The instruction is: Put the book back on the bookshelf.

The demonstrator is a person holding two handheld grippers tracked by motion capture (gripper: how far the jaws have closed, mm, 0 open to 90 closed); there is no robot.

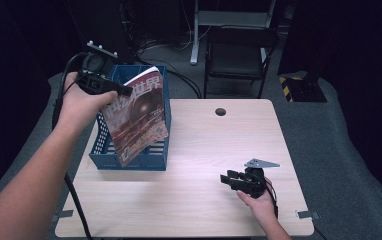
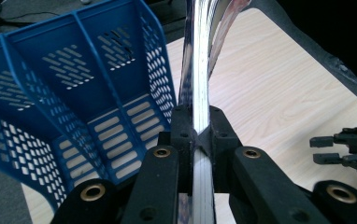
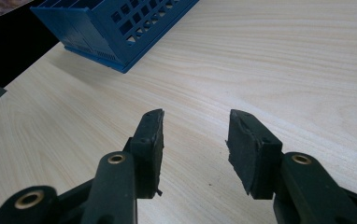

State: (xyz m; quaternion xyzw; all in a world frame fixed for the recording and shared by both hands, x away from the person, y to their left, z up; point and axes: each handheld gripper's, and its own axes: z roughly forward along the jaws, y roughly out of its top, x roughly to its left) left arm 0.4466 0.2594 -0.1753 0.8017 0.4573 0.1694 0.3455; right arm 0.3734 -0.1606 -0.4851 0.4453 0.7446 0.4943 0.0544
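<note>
The tabletop carried little, which left me room to work at its left edge. There the blue file rack stood, running from the middle of that edge toward the far left corner, its perforated dividers opening upward so that something flat could drop in on edge. In the left gripper view I could see its compartments bare, just left of what I held.

I had the magazine lifted over the rack's right side, its red cover with large white characters facing the high view and its lower corner dipping toward the near end of the rack. I judged I held it tilted and by its upper edge so it hung down and could slide between the dividers; whether it already touched the rack I could not tell.

My left gripper was pinching the magazine, jaws pressed on the glossy edge that ran straight up between them, a thin grip suited to letting it go cleanly.

My right gripper rested low near the near right corner, jaws spread with nothing between them, kept well apart from the rack so as not to get in the way.
</note>
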